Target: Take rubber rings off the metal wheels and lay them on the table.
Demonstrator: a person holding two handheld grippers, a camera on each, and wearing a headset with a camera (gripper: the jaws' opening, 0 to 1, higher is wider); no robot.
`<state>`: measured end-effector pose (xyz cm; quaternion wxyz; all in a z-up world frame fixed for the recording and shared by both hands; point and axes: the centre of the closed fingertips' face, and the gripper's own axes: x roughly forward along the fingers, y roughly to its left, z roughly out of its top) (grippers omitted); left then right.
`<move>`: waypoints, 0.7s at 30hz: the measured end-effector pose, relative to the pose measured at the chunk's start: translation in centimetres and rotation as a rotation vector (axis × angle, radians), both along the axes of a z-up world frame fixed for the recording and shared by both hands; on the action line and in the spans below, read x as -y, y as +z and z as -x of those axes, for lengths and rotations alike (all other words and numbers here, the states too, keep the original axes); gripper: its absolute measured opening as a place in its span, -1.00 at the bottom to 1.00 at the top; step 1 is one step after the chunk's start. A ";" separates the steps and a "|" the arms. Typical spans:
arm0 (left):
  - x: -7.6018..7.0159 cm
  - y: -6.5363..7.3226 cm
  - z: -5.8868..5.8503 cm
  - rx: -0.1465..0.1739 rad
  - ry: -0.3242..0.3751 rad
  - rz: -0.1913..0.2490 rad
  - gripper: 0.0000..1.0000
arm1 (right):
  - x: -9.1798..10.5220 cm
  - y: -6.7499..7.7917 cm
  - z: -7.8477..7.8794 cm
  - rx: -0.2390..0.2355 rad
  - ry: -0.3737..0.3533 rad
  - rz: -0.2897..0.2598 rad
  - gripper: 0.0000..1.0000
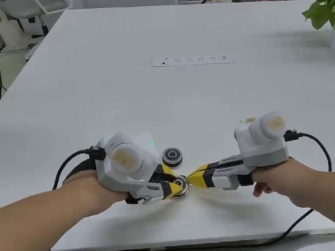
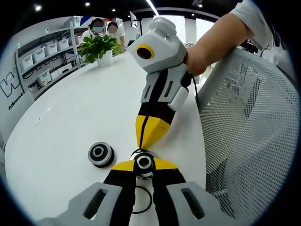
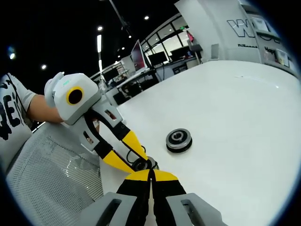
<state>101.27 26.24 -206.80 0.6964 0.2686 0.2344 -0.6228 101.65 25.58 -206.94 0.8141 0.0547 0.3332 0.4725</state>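
Observation:
My left gripper (image 1: 176, 187) (image 2: 144, 165) is shut on a small metal wheel (image 1: 180, 184) (image 2: 144, 163) (image 3: 141, 164), held just above the white table (image 1: 155, 98) near its front edge. My right gripper (image 1: 189, 180) (image 3: 151, 174) (image 2: 143, 144) is shut, and its yellow tips touch the held wheel's rim. I cannot tell whether they pinch a ring. A second wheel with a black rubber ring (image 1: 172, 156) (image 2: 100, 154) (image 3: 179, 140) lies flat on the table just beyond. A loose black rubber ring (image 2: 150, 202) lies on the table under my left jaws.
A white power strip (image 1: 193, 60) lies mid-table, far from the work. A green plant (image 1: 321, 5) (image 2: 99, 47) stands at the far right corner. A mesh chair back (image 2: 249, 132) is close behind the table's front edge (image 1: 179, 246).

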 end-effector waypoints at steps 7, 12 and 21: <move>0.0 0.0 0.0 0.000 -0.001 -0.001 -0.85 | -0.1 0.0 0.0 0.002 0.007 -0.001 -1.00; 0.0 0.0 0.0 0.001 -0.002 -0.004 -0.85 | -0.2 0.1 0.1 0.006 0.015 0.003 -1.00; 0.0 0.0 0.0 0.004 -0.003 -0.007 -0.85 | -0.7 0.4 0.4 0.019 0.038 0.011 -1.00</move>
